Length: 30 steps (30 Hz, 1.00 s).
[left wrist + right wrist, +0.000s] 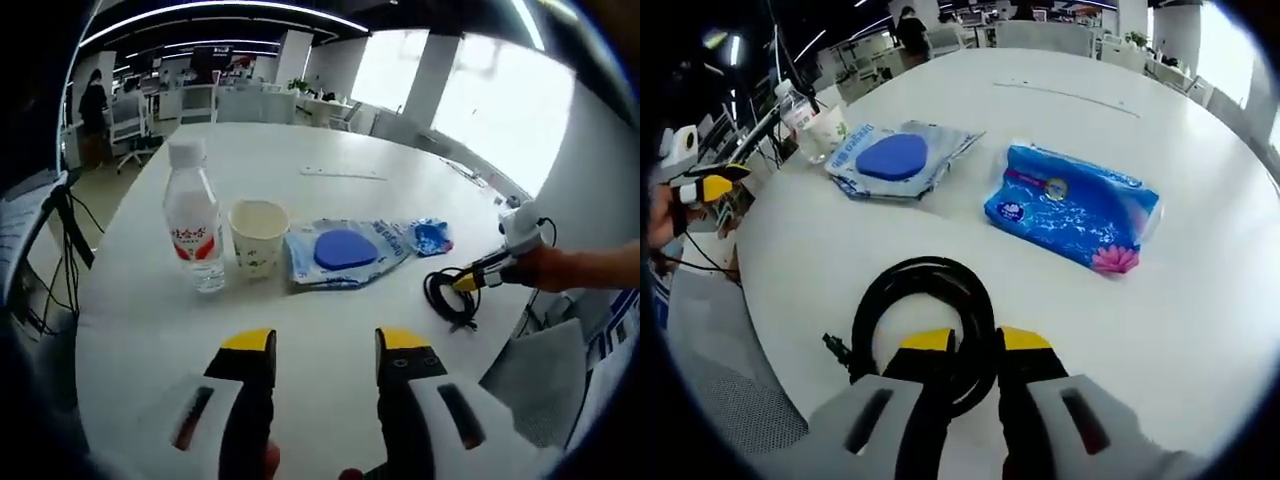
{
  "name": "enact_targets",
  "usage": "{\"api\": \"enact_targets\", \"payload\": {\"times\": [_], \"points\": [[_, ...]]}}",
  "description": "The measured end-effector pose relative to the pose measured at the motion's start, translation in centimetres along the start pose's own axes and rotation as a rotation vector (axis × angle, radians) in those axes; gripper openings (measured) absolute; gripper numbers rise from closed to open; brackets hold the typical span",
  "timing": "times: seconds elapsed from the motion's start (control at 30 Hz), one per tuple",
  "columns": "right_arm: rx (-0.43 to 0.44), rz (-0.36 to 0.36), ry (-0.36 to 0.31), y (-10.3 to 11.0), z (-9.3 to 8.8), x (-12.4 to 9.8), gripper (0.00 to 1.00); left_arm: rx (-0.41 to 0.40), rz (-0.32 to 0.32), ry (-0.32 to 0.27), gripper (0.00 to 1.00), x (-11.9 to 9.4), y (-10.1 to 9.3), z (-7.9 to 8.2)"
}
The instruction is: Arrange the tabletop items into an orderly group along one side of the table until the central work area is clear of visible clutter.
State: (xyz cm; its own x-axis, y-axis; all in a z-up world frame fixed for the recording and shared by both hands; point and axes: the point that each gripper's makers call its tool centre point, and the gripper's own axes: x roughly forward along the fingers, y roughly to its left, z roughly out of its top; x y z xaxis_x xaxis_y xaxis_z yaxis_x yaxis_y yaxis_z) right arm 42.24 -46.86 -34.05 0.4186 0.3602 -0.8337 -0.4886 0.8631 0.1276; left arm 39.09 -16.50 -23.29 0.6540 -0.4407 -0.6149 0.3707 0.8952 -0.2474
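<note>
On the white table (330, 150) a clear water bottle (195, 230) with a red label, a paper cup (258, 237) and a blue-and-white pack with a blue disc (345, 252) stand in a row. Beside them lies a blue tissue pack (432, 237). My left gripper (325, 345) hovers open over the near edge, holding nothing. In the right gripper view my right gripper (977, 342) has its jaws closed on the rim of a coiled black cable (890, 300). The tissue pack (1070, 205) and the disc pack (895, 158) lie beyond it. The right gripper (478, 276) reaches the cable (450, 295) from the right.
The left gripper (700, 185) and a hand show at the left rim of the right gripper view, near the bottle (790, 105) and cup (830, 125). Black wires hang off the table's edge (60, 250). Office chairs and desks stand behind.
</note>
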Motion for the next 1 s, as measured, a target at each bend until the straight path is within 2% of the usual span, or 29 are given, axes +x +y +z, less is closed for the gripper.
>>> {"api": "enact_targets", "payload": {"times": [0.23, 0.33, 0.43, 0.53, 1.0], "points": [[-0.007, -0.032, 0.008, -0.1, 0.0, 0.1, 0.11, 0.035, -0.005, -0.012, 0.4, -0.4, -0.6, 0.6], [0.016, -0.041, 0.006, -0.2, 0.1, 0.1, 0.1, 0.041, -0.011, -0.015, 0.41, -0.4, -0.7, 0.8], [0.085, -0.049, -0.022, -0.3, 0.4, 0.1, 0.09, 0.042, -0.012, -0.017, 0.41, -0.5, -0.7, 0.9], [0.077, -0.056, -0.015, -0.4, 0.4, 0.2, 0.09, 0.039, -0.013, -0.016, 0.41, -0.6, -0.7, 0.9], [0.053, -0.061, -0.033, -0.5, 3.3, 0.8, 0.09, 0.018, -0.002, -0.021, 0.4, -1.3, 0.4, 0.7]]}}
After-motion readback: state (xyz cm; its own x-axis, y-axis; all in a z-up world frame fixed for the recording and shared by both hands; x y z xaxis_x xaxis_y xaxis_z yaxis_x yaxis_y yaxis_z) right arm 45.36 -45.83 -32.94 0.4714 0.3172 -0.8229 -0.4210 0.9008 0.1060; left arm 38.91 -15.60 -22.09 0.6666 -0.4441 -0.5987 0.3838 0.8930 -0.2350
